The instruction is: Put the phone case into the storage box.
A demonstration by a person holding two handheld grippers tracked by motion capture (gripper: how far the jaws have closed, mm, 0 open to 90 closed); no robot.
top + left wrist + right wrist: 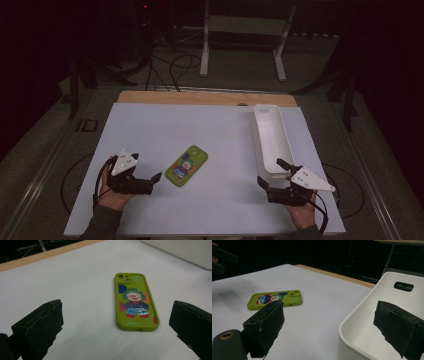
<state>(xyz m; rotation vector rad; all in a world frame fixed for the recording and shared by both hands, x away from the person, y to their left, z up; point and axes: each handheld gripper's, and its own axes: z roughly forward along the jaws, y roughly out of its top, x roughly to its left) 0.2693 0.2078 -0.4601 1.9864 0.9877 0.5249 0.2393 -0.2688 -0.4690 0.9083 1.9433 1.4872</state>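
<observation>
From above I see a green phone case [186,165] lying flat and tilted on the white sheet [165,125] that covers the table, its printed side up. My left gripper [156,179] sits just to the near left of the phone case with its jaws spread and pointing toward it, not touching, while my right gripper [272,174] is well to the right of the phone case, jaws apart at the near end of a long white bin [271,140]. The bin stands to the right of the phone case and runs away from me toward the wooden table edge [200,97].
</observation>
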